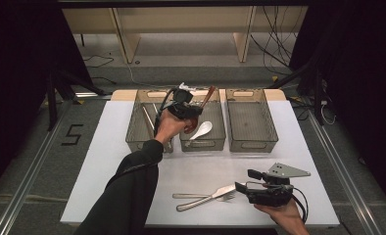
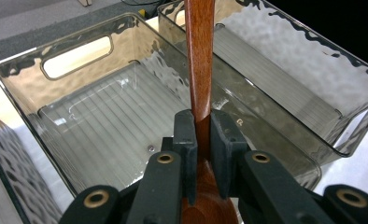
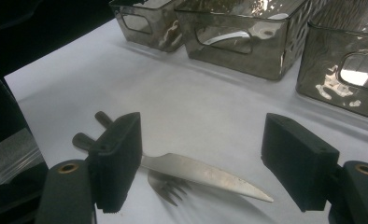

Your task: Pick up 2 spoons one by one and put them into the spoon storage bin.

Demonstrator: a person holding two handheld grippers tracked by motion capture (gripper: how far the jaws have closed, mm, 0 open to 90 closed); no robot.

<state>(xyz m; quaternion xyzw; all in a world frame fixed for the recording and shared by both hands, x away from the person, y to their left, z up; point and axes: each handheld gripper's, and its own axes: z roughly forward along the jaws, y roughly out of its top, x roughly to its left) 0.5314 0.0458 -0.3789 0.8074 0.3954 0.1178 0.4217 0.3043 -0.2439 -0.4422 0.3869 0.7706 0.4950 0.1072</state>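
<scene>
Your left gripper point(image 2: 201, 154) pinches the wooden spoon point(image 2: 200, 60), handle pointing straight ahead, middle bin point(image 2: 74, 56) directly below.

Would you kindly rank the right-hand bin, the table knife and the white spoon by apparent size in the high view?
1. Right-hand bin, clearly the largest.
2. Table knife.
3. White spoon, smallest, though it lies farther from the camera, which may shrink it somewhat.
</scene>
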